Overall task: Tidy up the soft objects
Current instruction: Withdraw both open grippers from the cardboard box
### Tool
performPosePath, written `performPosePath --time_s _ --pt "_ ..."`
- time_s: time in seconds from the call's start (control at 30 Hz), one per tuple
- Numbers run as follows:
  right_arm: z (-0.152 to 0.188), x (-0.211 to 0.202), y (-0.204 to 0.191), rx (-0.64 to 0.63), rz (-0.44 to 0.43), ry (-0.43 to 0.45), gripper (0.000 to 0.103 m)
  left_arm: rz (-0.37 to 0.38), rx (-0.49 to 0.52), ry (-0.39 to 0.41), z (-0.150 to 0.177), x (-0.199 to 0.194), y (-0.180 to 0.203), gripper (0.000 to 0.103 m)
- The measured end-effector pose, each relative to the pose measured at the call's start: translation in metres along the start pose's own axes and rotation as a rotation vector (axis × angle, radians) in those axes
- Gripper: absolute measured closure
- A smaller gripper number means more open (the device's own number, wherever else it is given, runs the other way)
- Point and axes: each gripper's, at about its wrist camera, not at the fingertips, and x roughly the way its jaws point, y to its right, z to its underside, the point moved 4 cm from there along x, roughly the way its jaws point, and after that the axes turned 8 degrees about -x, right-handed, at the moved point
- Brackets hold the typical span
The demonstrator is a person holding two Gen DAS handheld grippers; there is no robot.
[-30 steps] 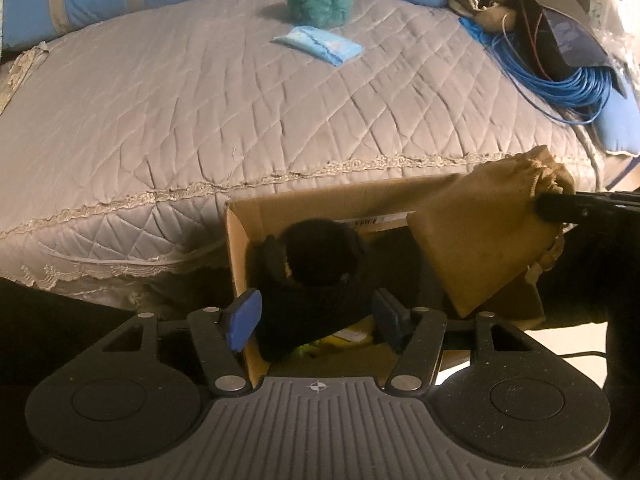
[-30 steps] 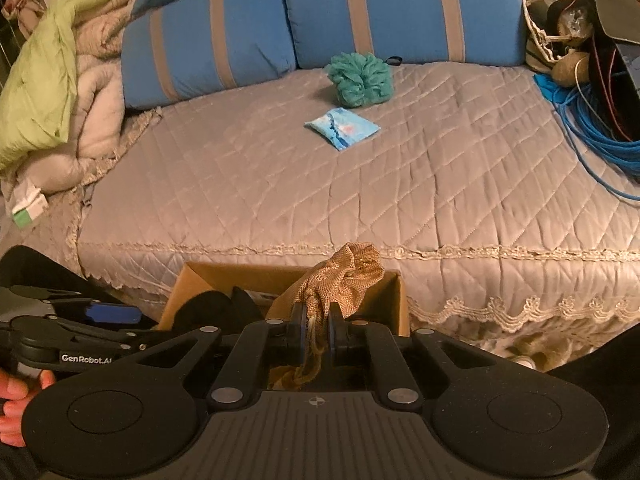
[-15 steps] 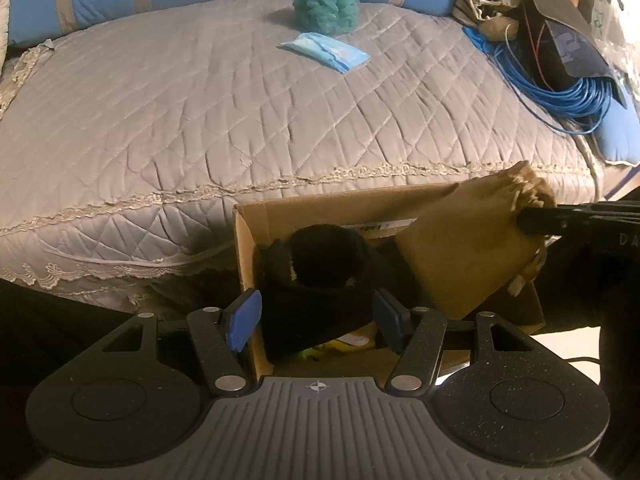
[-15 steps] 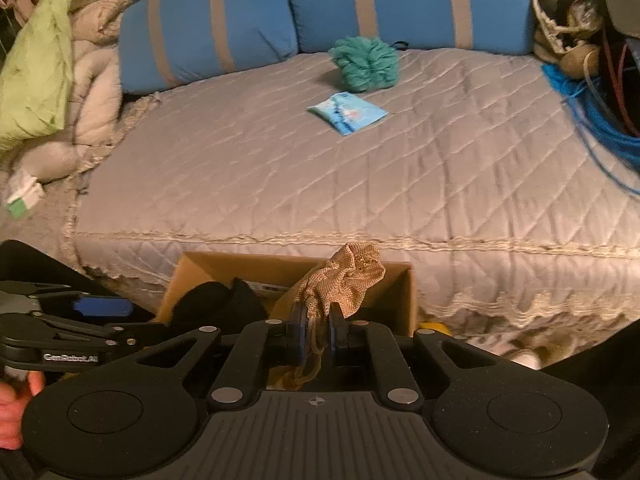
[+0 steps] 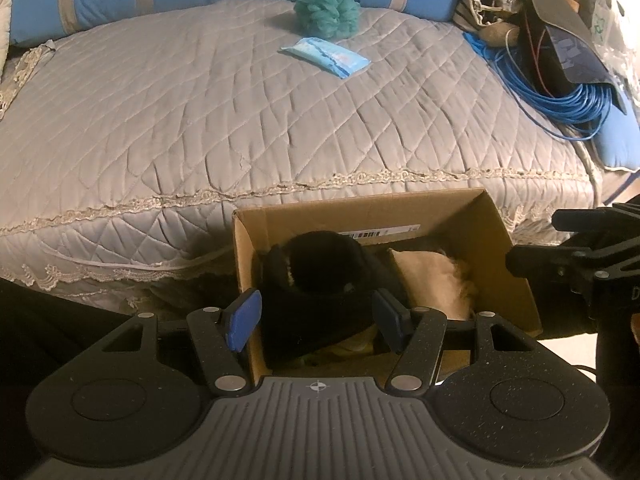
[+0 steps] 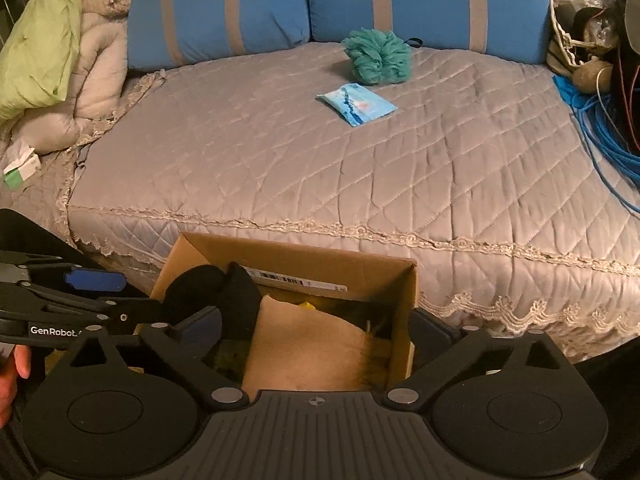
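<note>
A cardboard box (image 5: pixel 360 210) (image 6: pixel 320 258) stands on the floor against the bed. Inside lie a black fuzzy item (image 5: pixel 320 268) (image 6: pixel 212 288) and a tan drawstring pouch (image 5: pixel 432 280) (image 6: pixel 312 356). My left gripper (image 5: pixel 316 320) is open and empty above the box's near left side. My right gripper (image 6: pixel 316 332) is open and empty just above the pouch; it shows at the right edge of the left wrist view (image 5: pixel 568 256). A teal mesh sponge (image 5: pixel 326 10) (image 6: pixel 378 56) and a light blue packet (image 5: pixel 324 56) (image 6: pixel 356 104) lie on the bed.
The grey quilted bed (image 5: pixel 200 120) (image 6: pixel 280 160) has blue striped pillows (image 6: pixel 320 4) at the back. A coil of blue cable (image 5: pixel 560 96) and clutter sit at the right. A green and beige blanket pile (image 6: pixel 48 60) lies at the left.
My right gripper opened and let go of the tan pouch, which dropped into the box beside the black item. The right gripper drew back to the right. The left gripper stayed open.
</note>
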Motion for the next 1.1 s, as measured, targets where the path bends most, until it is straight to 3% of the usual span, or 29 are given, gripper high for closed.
performPosePath --time_s 1.1 --pt "0.0 0.015 0.0 -0.025 0.043 -0.079 0.0 -0.019 0.031 -0.002 0.0 0.006 0.003 0.042"
